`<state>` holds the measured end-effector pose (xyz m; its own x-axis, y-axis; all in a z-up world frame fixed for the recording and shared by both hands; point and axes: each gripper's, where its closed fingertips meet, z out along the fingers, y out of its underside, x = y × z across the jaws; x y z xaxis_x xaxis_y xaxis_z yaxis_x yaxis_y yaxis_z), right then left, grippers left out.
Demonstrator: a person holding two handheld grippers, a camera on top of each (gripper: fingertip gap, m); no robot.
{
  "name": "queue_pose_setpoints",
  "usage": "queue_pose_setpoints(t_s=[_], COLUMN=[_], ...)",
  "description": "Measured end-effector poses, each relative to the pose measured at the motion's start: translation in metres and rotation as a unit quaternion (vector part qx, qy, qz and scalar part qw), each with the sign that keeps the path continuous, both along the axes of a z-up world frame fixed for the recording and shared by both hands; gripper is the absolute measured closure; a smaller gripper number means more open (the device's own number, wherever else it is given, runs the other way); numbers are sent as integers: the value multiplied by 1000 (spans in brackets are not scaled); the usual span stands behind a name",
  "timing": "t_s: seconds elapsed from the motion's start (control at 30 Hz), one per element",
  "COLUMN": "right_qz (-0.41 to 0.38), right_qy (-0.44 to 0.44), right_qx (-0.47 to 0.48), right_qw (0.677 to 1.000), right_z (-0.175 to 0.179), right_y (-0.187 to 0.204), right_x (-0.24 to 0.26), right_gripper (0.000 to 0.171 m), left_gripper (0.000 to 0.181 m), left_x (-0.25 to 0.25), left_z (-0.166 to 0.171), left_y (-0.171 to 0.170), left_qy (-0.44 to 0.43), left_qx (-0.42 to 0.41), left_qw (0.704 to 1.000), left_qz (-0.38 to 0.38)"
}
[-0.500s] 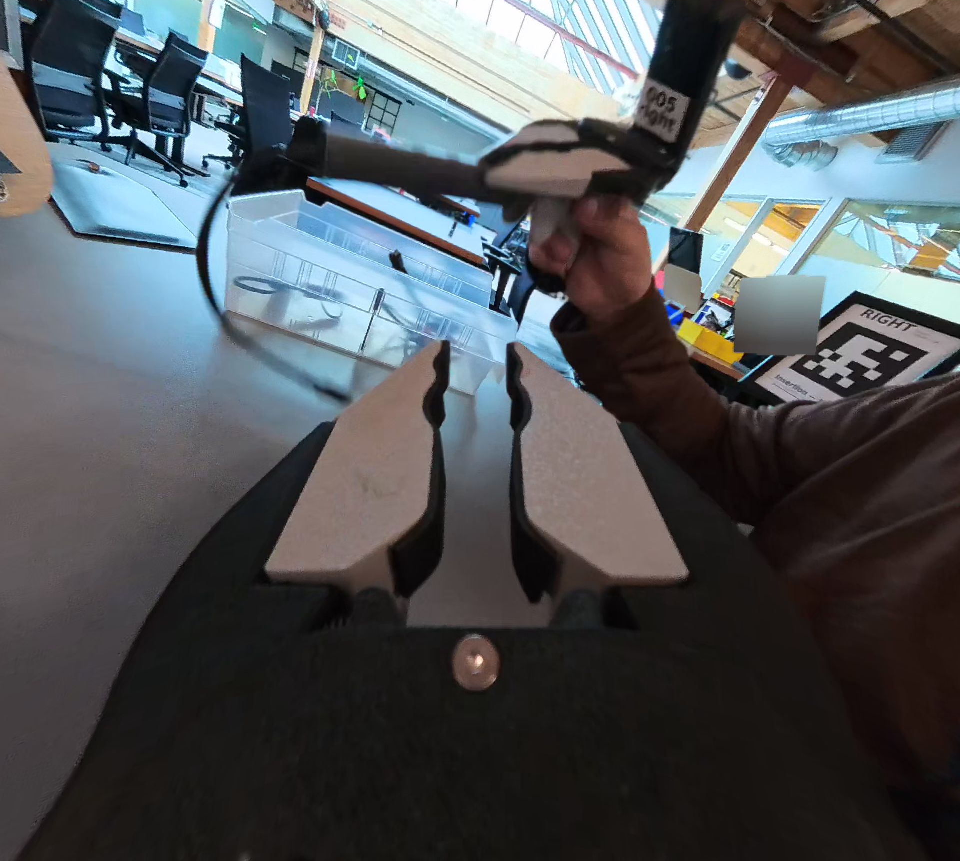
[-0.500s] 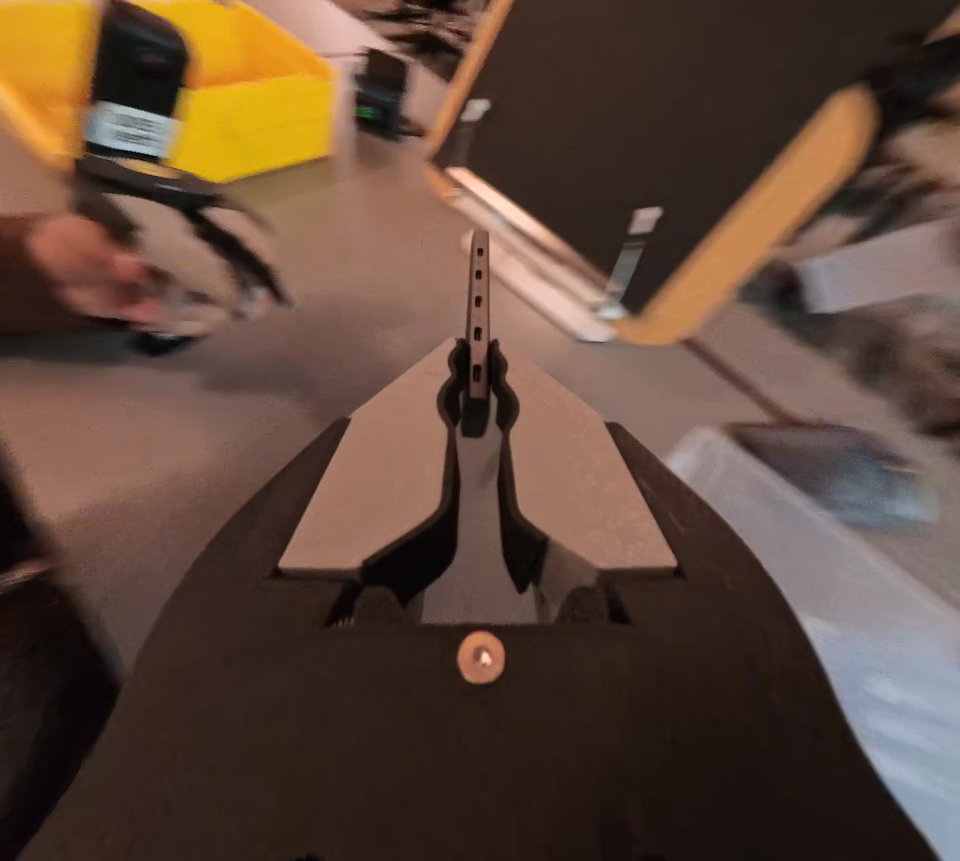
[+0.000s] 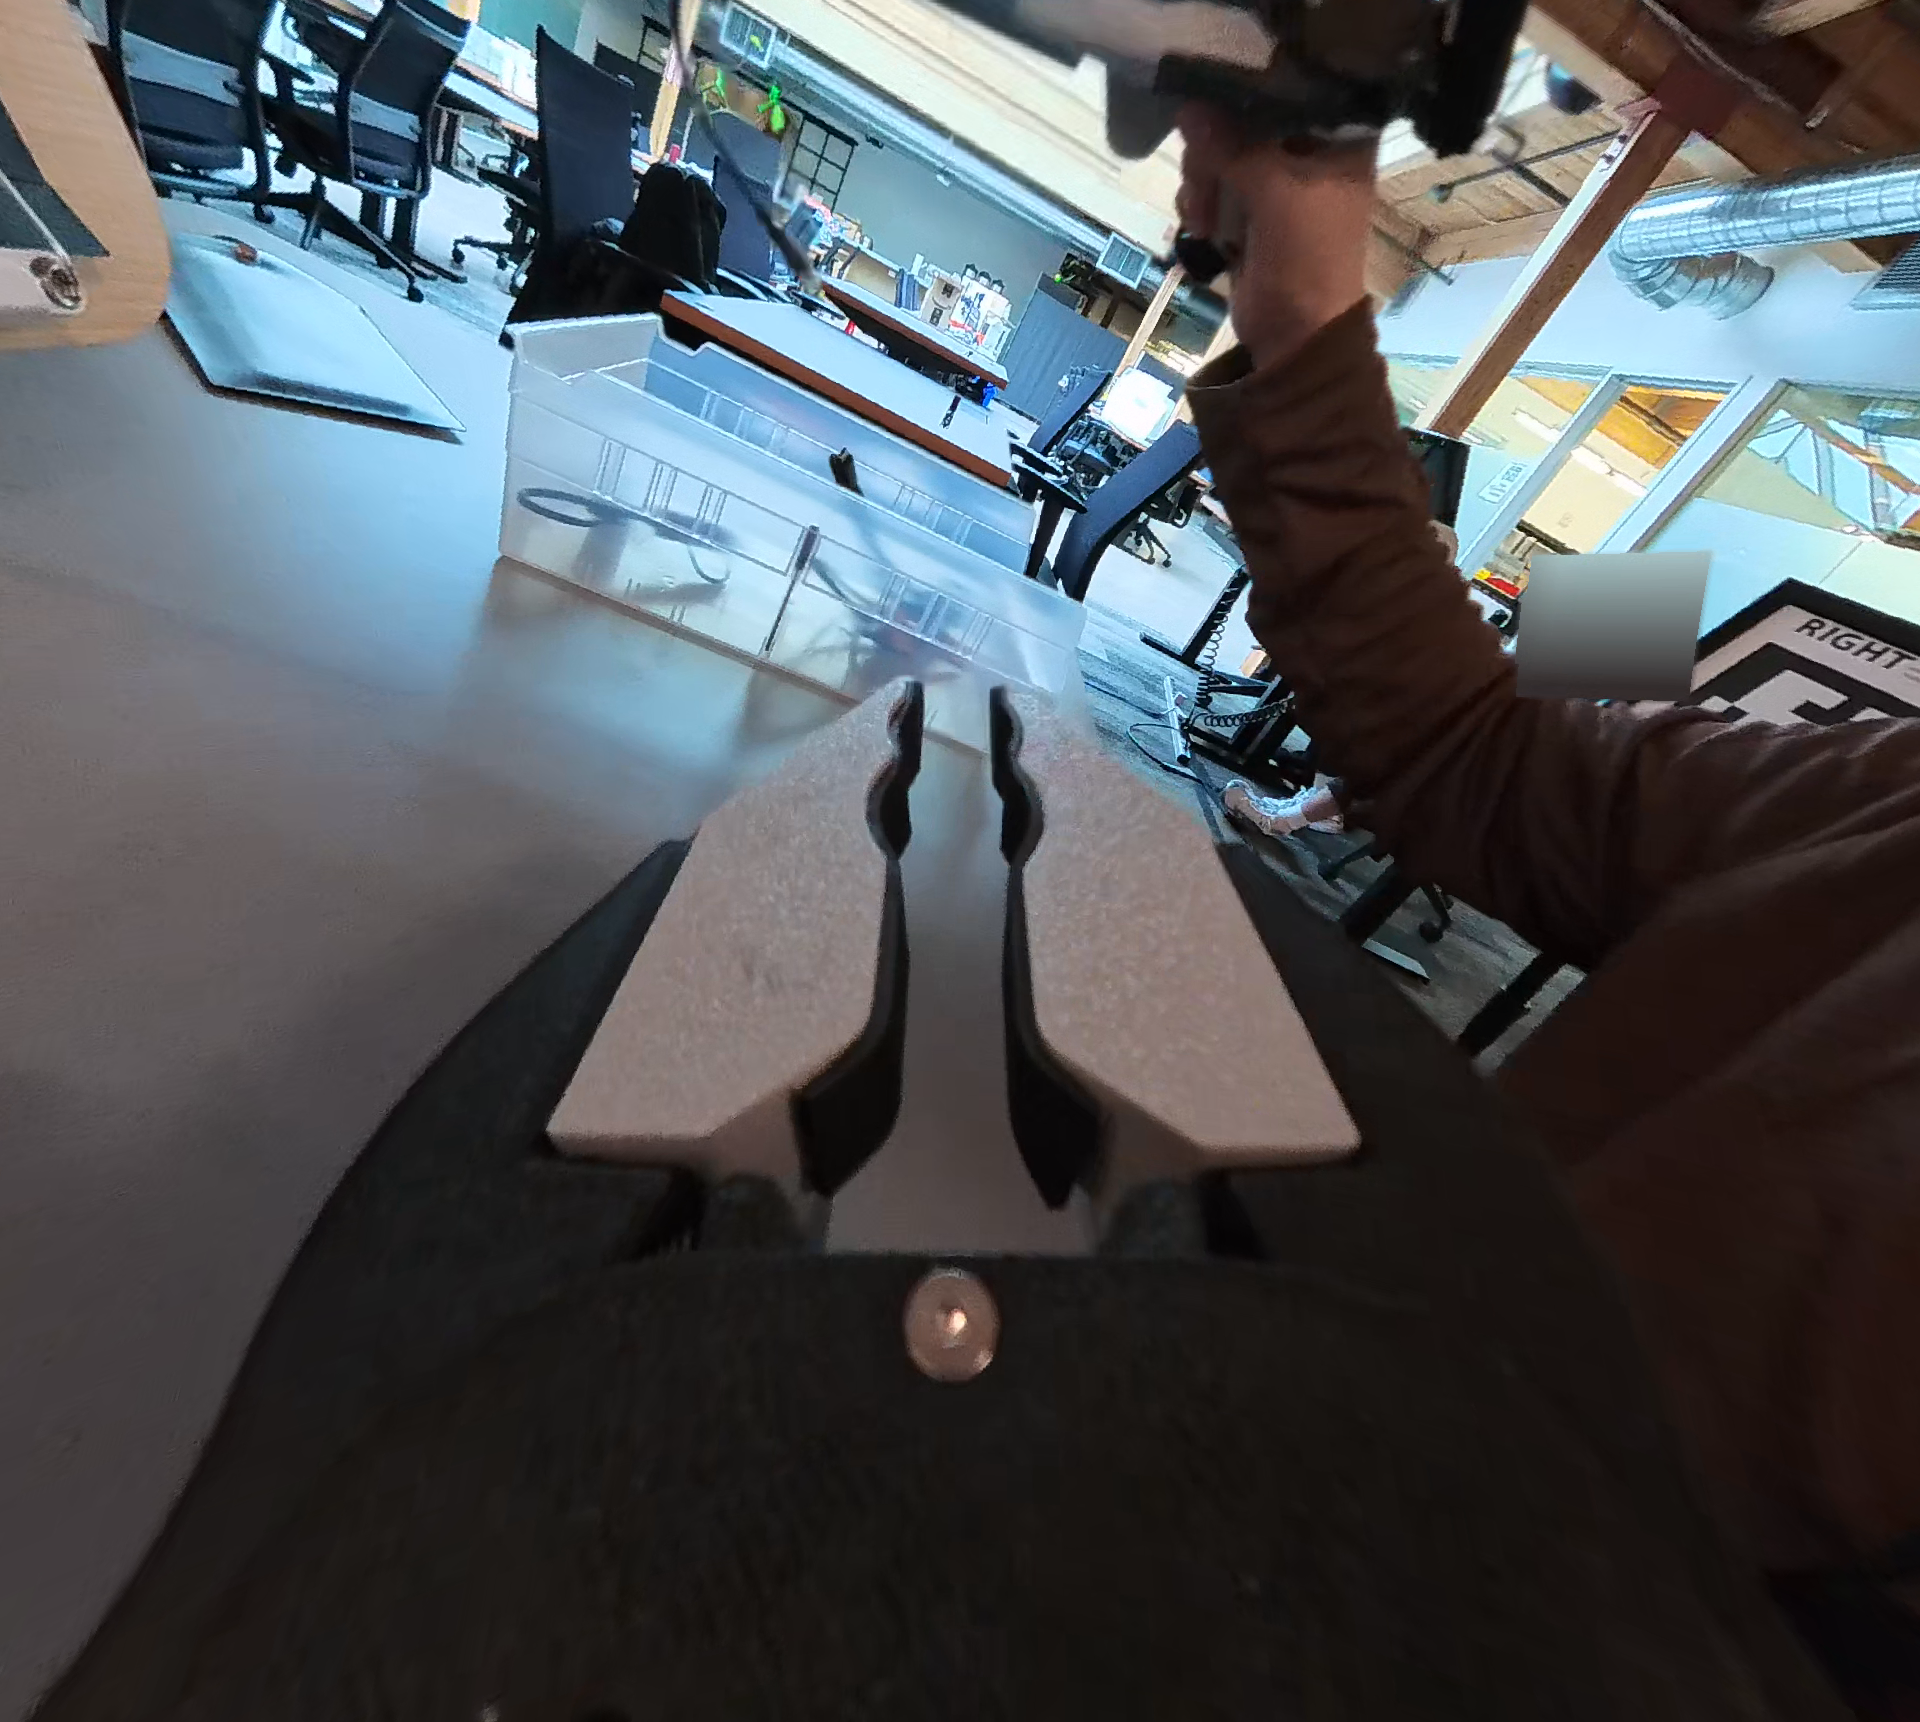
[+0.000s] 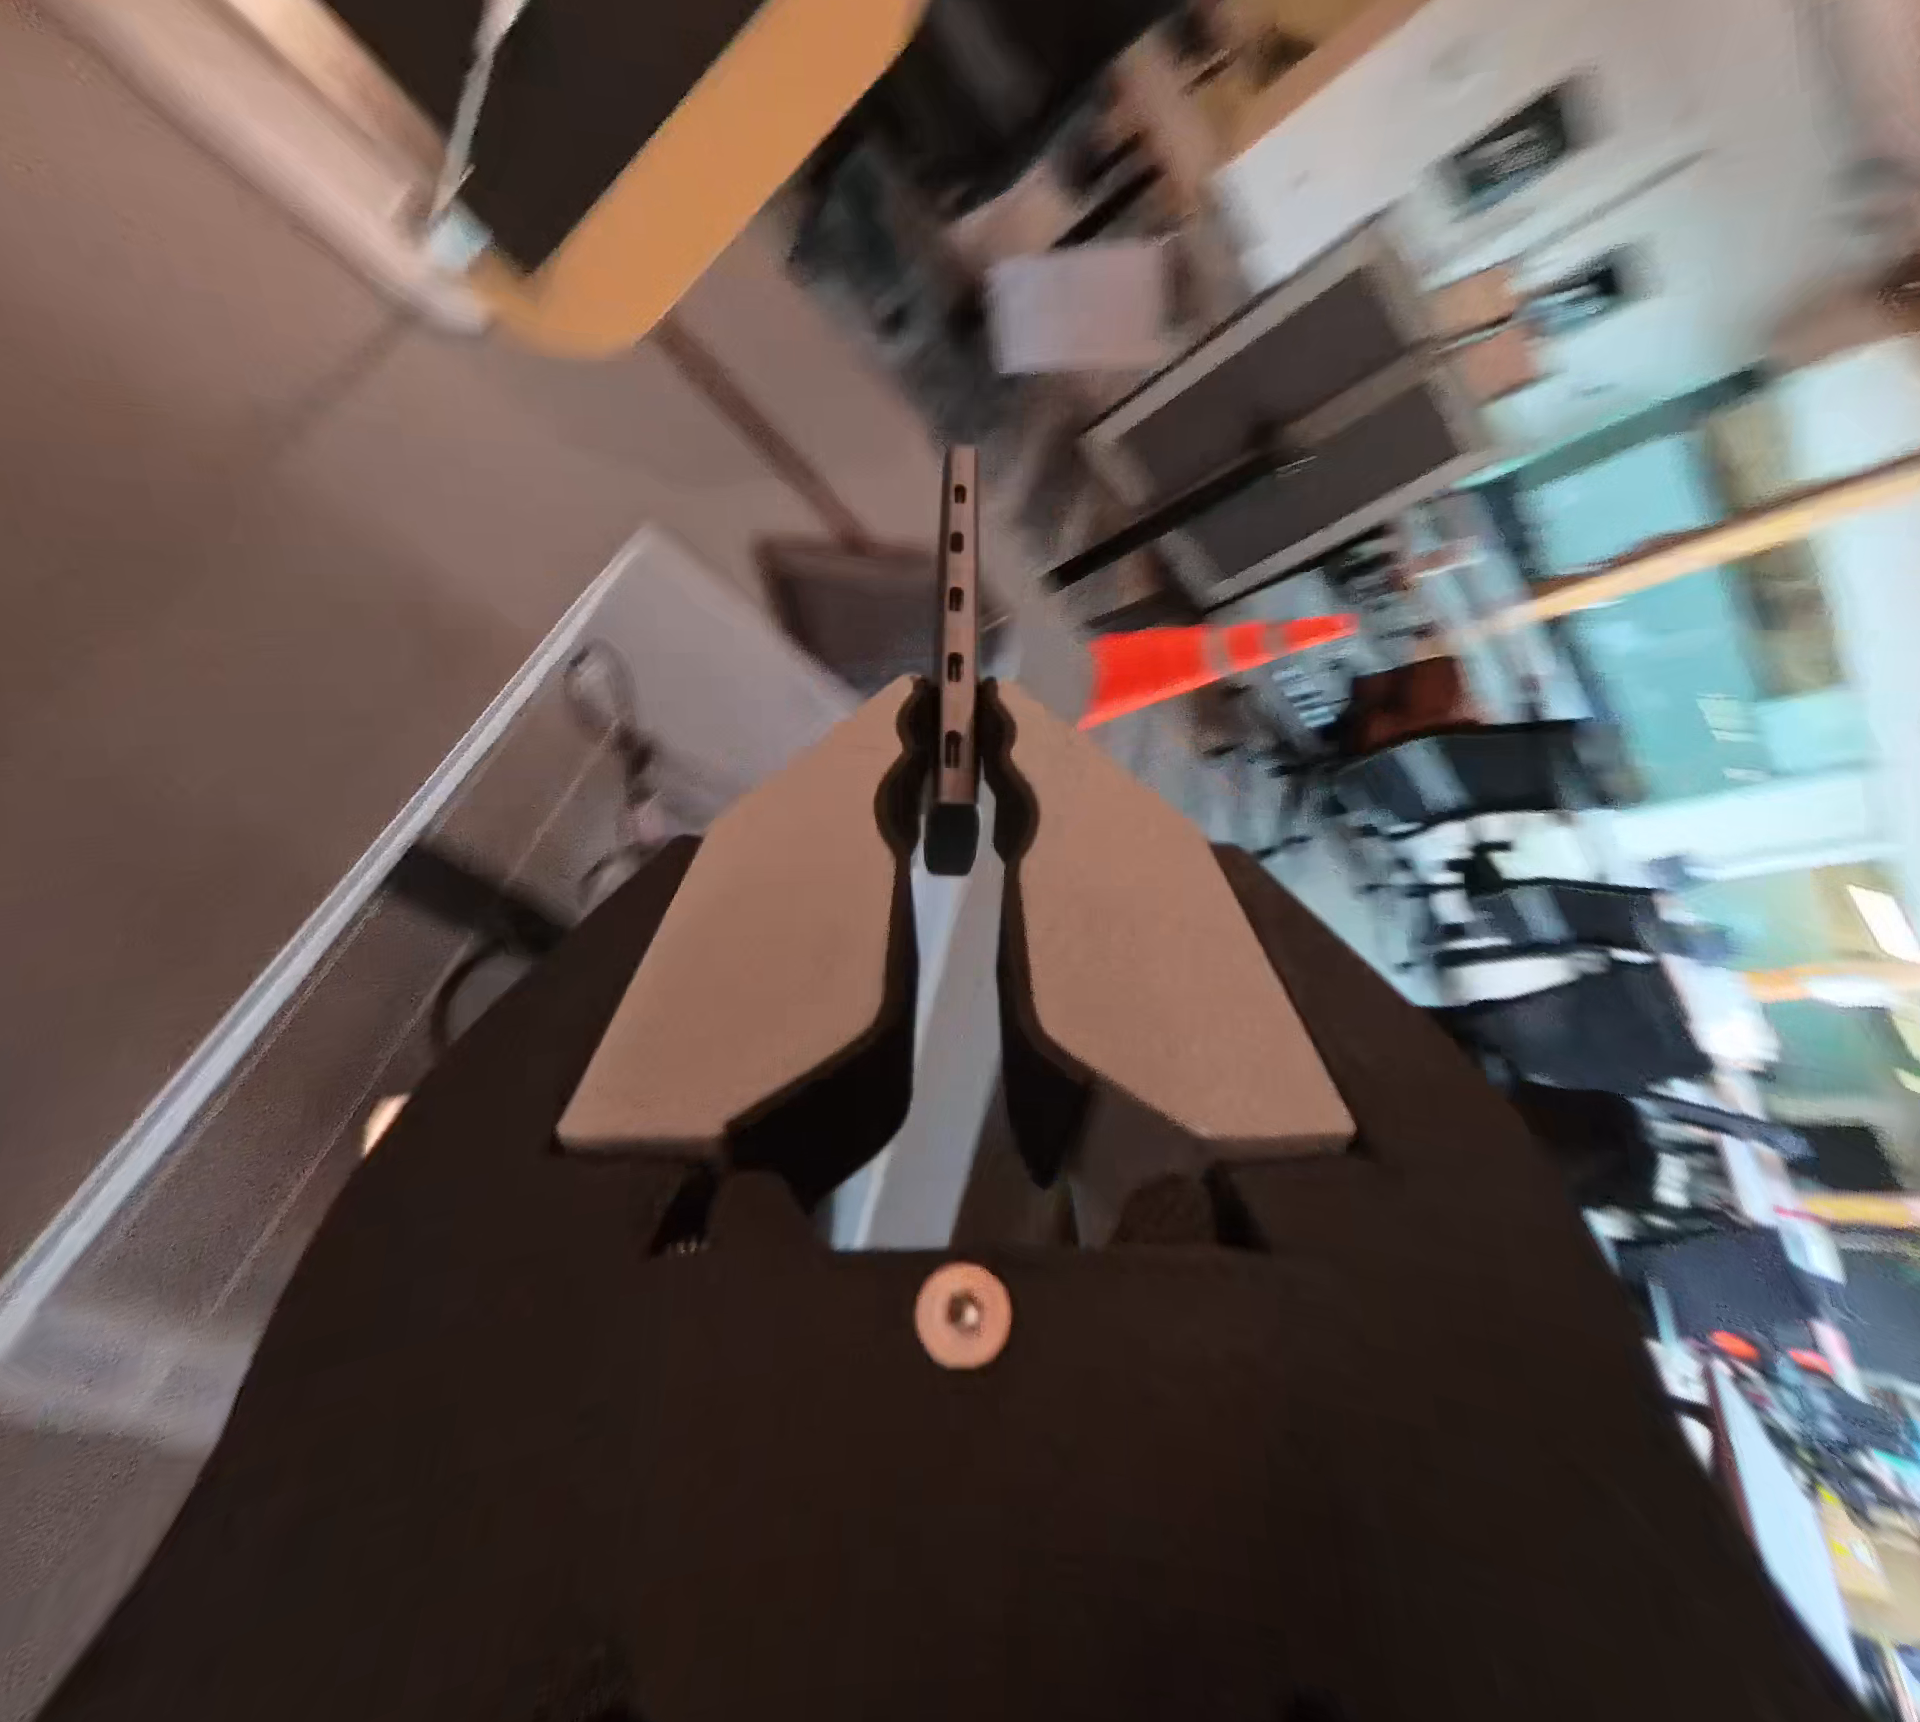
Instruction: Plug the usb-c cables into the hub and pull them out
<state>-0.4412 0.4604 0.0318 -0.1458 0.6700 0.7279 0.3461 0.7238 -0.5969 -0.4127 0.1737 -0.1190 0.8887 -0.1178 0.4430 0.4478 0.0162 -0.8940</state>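
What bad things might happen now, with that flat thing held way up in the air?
The right hand-held gripper pinches only one end of the hub, so it may slip and fall. Its dangling cord might snag the clear plastic tray below. The left hand-held gripper is open and empty, so it cannot catch anything.

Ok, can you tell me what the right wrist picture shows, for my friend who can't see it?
The right hand-held gripper is shut on a thin grey hub, holding it edge-on so that a row of small ports faces the camera. Everything behind it is smeared with motion blur: a grey table, a clear plastic bin at lower left and an orange cone to the right.
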Motion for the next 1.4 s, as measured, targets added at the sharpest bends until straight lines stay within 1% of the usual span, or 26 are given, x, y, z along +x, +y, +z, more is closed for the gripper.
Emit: queue_pose_setpoints(t_s=[0.03, 0.07, 0.1, 0.13, 0.17, 0.23, 0.37, 0.47, 0.57, 0.67, 0.73, 0.77, 0.8, 0.87, 0.9, 0.97, 1.03, 1.1, 1.17, 1.23, 1.27, 1.33, 1.4], right_qz=[7, -8, -37, -66, -91, -122, -120, -97, -44, -1, 19, 26, 31, 37, 37, 39, 51, 58, 62, 68, 67, 56, 27], right_qy=[-68, -131, -177, -196, -194, -176, -128, -124, -123, -120, -119, -119, -116, -108, -106, -100, -91, -84, -79, -76, -76, -75, -68], right_qx=[-8, -29, -41, -32, -11, 4, -68, -114, -168, -217, -254, -270, -280, -290, -294, -309, -332, -347, -354, -360, -361, -355, -336], right_qw=[998, 991, 983, 978, 977, 977, 982, 981, 977, 969, 960, 955, 952, 950, 949, 945, 937, 932, 930, 927, 927, 930, 939], right_z=[-32, -65, -93, -114, -126, -134, -120, -116, -121, -134, -143, -147, -150, -154, -156, -158, -159, -161, -166, -172, -176, -186, -196], right_y=[4, 13, 26, 41, 55, 69, 56, 38, 7, -17, -30, -35, -39, -41, -40, -40, -44, -49, -55, -64, -68, -74, -71], right_x=[-6, -10, -16, -23, -30, -38, -34, -15, 9, 35, 51, 59, 66, 80, 86, 95, 101, 104, 102, 98, 95, 87, 74], right_gripper=[165, 165, 159, 146, 143, 144, 134, 127, 118, 104, 89, 82, 79, 76, 75, 73, 70, 67, 66, 66, 66, 66, 64], left_gripper=[172, 172, 172, 172, 171, 169, 160, 144, 123, 104, 99, 99, 100, 96, 91, 88, 91, 93, 97, 99, 98, 96, 91], left_x=[-1, -2, -2, -2, -2, -3, -7, -8, -8, -21, -39, -44, -44, -31, -24, -18, -21, -31, -36, -39, -41, -50, -60], left_z=[-2, -5, -7, -9, -10, -16, -29, -36, -43, -46, -47, -47, -46, -40, -35, -23, -7, 8, 17, 14, 10, -7, -30], left_y=[1, 1, 2, 3, 3, 5, 7, 10, 11, 7, -2, -9, -17, -34, -45, -77, -122, -177, -228, -269, -284, -307, -316], left_qy=[-1, 0, 2, 2, 4, 13, 39, 55, 94, 171, 224, 230, 225, 207, 201, 197, 198, 192, 177, 144, 128, 99, 71], left_qx=[-7, -13, -19, -21, -24, -38, -75, -98, -134, -174, -200, -210, -215, -205, -200, -206, -222, -234, -237, -232, -231, -241, -262], left_qw=[1000, 1000, 1000, 1000, 1000, 999, 996, 993, 986, 965, 939, 928, 923, 926, 926, 915, 890, 855, 827, 814, 810, 796, 789], left_qz=[2, 4, 5, 6, 6, 9, 21, 30, 44, 100, 170, 205, 226, 242, 249, 284, 345, 421, 477, 513, 525, 546, 551])
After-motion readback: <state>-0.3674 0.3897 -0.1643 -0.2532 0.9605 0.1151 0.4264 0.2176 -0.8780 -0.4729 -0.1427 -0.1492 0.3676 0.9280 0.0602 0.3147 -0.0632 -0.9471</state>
